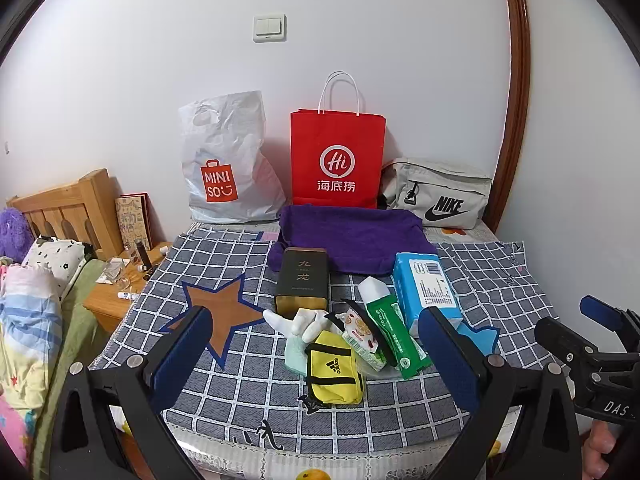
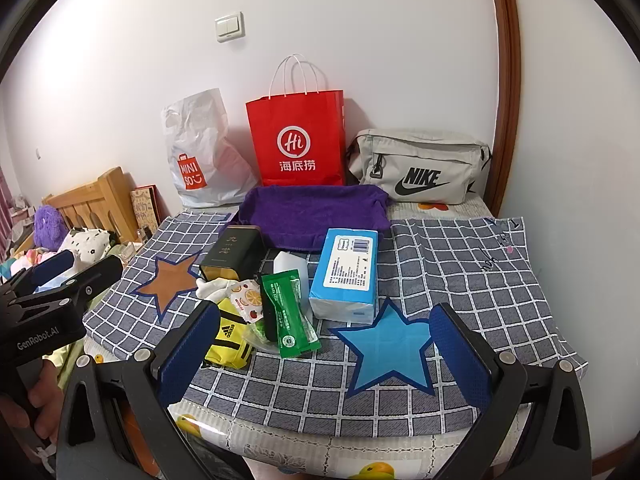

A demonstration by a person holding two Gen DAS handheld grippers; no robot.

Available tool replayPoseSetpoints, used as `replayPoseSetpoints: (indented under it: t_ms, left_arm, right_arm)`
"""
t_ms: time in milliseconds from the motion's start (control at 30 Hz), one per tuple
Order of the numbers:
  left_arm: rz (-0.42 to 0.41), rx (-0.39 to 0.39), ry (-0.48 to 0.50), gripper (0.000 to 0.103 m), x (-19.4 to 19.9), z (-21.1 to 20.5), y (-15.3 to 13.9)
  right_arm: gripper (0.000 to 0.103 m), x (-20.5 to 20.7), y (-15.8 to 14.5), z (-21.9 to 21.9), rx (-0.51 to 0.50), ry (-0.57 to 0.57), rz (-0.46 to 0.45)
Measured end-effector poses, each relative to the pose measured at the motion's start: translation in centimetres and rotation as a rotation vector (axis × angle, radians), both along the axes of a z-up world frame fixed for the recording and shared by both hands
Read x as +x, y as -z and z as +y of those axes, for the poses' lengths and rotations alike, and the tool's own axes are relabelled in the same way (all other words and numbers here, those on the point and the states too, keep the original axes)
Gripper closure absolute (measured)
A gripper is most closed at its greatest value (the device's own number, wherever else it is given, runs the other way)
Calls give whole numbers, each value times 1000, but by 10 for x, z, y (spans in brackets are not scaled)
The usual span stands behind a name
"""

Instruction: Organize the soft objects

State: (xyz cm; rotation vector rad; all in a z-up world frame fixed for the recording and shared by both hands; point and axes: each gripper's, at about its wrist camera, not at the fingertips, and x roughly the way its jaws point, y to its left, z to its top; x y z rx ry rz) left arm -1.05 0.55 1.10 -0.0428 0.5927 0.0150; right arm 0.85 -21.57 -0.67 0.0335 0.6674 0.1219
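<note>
grey checked cloth spread over table, white wall behind. purple towel laid far centre, before red bag. left gripper and right gripper held apart, nothing clasped.

table | checked cloth | purple towel, tissue pack

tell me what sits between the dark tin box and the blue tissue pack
A white bottle with the green packet in front of it, clearest in the right wrist view; dark tin box, blue tissue pack.

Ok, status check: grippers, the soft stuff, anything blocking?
Left gripper and right gripper open, empty. White socks, yellow pouch untouched in pile. Dark tin, tissue pack crowd them.
</note>
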Motion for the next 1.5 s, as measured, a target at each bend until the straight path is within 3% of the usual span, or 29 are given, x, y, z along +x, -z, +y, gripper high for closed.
replayPoseSetpoints:
  t_ms: [1500]
  left_arm:
    - [0,4,-1,0,-1,0,0]
  right_arm:
    - [0,-7,-4,5,-2,-13,-16]
